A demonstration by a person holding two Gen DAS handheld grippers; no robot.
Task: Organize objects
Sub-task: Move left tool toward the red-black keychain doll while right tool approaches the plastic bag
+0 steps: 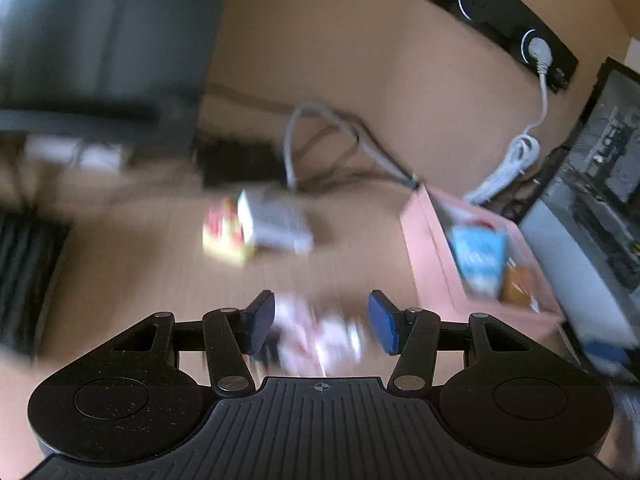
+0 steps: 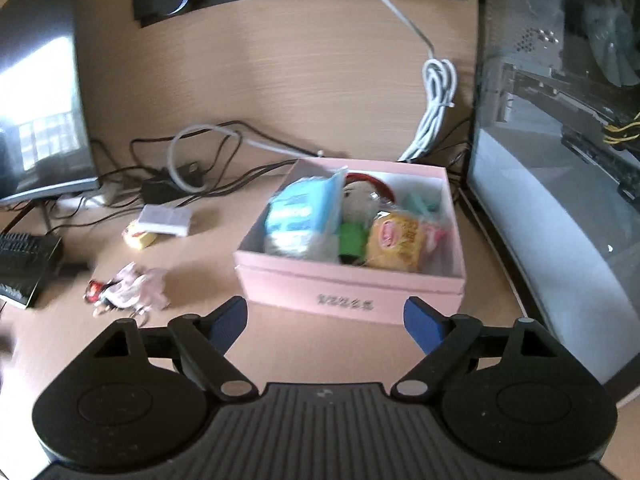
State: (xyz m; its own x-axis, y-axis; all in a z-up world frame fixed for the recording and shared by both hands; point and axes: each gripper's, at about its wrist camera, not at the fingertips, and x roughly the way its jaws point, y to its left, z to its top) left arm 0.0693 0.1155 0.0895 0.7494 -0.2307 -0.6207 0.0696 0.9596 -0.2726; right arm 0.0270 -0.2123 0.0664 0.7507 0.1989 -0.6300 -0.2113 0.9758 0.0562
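- Pink cardboard box [image 2: 352, 284], lid off, sits on the pale wood-grain counter [image 2: 320, 80], just left of a glass-sided computer case [image 2: 560, 160].
- Inside the box: a light blue soft packet [image 2: 298, 216] at the left, a yellow crinkly snack bag [image 2: 398, 240] at the right, something green between them and a red-rimmed round thing behind.
- The right gripper [image 2: 326, 322] hangs just in front of the box, its blue-padded fingers [image 2: 422, 324] spread wide with nothing between them.
- A small pink-and-white figure toy [image 2: 132, 290] lies on the counter to the left of the box, well apart from it.
- The left gripper [image 1: 322, 322] is over that toy [image 1: 320, 336]; its fingers stand half open on either side of it. The view is blurred, and I cannot tell whether the pads touch it.
- Farther back lie a flat white-grey box [image 2: 166, 220] touching a small yellow packet [image 2: 138, 238], near a tangle of black and grey cables [image 2: 192, 168].
- A dark monitor [image 2: 36, 92] stands at the left.
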